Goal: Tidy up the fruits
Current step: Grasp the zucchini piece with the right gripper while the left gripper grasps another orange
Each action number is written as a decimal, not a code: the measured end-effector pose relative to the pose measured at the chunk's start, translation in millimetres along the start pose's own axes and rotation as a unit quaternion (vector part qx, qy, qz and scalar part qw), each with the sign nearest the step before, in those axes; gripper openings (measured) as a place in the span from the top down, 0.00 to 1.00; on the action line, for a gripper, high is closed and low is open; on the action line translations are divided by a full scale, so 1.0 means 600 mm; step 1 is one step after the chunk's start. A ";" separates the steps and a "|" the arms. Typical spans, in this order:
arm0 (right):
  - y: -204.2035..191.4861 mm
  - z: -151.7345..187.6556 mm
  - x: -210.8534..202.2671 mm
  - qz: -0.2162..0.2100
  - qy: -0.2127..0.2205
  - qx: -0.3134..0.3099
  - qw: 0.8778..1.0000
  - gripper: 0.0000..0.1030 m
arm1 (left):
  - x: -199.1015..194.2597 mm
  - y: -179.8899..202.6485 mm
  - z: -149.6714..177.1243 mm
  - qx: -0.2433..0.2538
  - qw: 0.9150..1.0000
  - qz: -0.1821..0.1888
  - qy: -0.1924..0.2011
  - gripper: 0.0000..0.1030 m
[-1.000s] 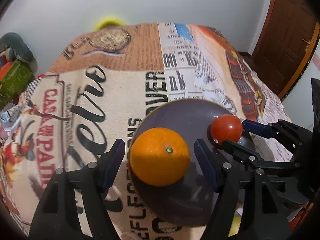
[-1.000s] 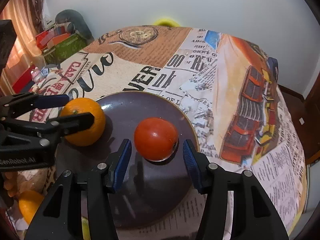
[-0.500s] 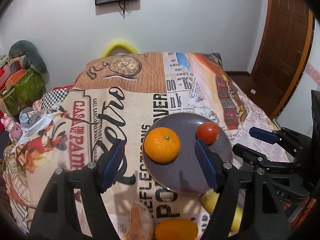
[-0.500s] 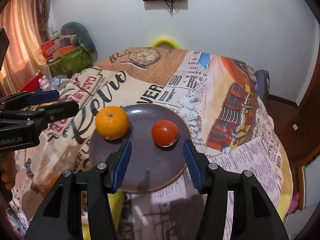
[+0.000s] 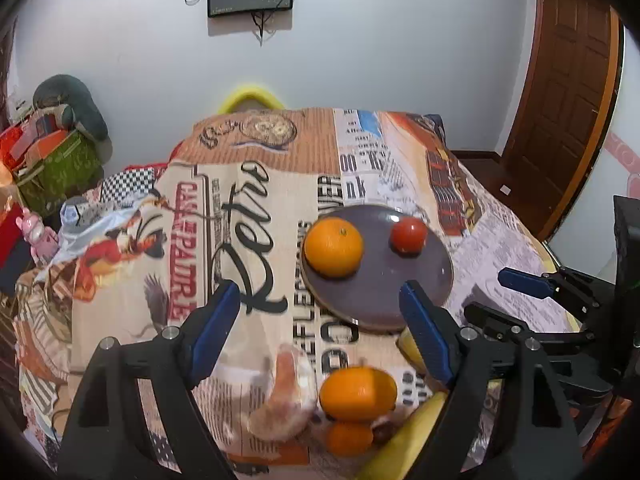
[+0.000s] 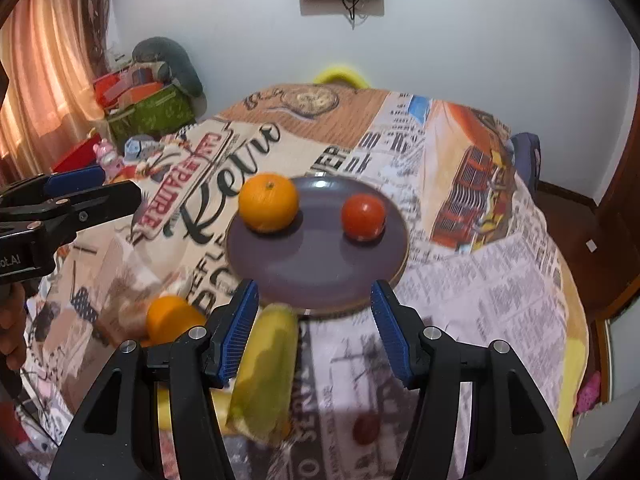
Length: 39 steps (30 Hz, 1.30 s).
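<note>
A dark grey plate [image 5: 400, 296] [image 6: 304, 264] lies on the printed tablecloth. On it sit an orange [image 5: 333, 246] [image 6: 268, 202] at the left and a red tomato [image 5: 408, 235] [image 6: 363, 211] at the right. My left gripper [image 5: 320, 332] is open and empty, held above and short of the plate. My right gripper [image 6: 312, 328] is open and empty, also back from the plate's near edge. Near me lie more oranges [image 5: 358, 392] [image 6: 170, 318], a yellow-green fruit [image 6: 266, 368] and a small red fruit [image 6: 366, 428].
A pale pinkish fruit [image 5: 286, 396] lies left of the near oranges. The right gripper shows at the right of the left wrist view [image 5: 516, 300]. A green box with clutter [image 6: 152, 112] stands off the table's left. A yellow chair back [image 5: 252, 96] is at the far edge.
Both grippers have pulled up and back from the plate, leaving the orange and the tomato on it. More of the table and the near fruits have come into view.
</note>
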State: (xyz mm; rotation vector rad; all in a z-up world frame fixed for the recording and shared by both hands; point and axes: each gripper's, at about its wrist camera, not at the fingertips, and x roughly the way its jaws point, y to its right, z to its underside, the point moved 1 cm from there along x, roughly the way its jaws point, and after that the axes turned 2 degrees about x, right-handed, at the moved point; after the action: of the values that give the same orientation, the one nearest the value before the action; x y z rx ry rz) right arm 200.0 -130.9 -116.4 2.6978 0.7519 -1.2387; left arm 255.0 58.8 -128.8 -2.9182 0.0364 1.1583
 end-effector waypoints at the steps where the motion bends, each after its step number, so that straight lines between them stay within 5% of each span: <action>1: -0.003 0.007 0.001 -0.001 -0.004 0.001 1.000 0.47 | 0.001 0.000 0.008 -0.001 1.000 0.001 -0.004 0.20; 15: -0.031 0.070 0.051 -0.030 -0.075 0.020 0.997 0.47 | 0.030 -0.007 0.094 -0.005 0.998 0.005 -0.060 0.20; 22: -0.027 0.076 0.077 -0.039 -0.101 0.036 0.993 0.58 | 0.042 -0.015 0.117 -0.014 0.997 0.013 -0.078 0.20; 25: -0.024 0.075 0.079 -0.050 -0.103 0.047 0.992 0.65 | 0.048 -0.012 0.120 -0.013 0.996 0.015 -0.084 0.20; 39: 0.013 0.066 0.031 -0.044 -0.050 0.071 0.995 0.66 | 0.078 0.029 0.127 0.003 0.994 0.031 -0.105 0.20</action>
State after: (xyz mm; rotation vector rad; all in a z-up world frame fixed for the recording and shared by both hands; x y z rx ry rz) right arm 186.5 -140.8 -157.2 2.7145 0.8057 -1.4884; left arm 236.3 41.0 -216.3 -2.7904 0.1293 1.4649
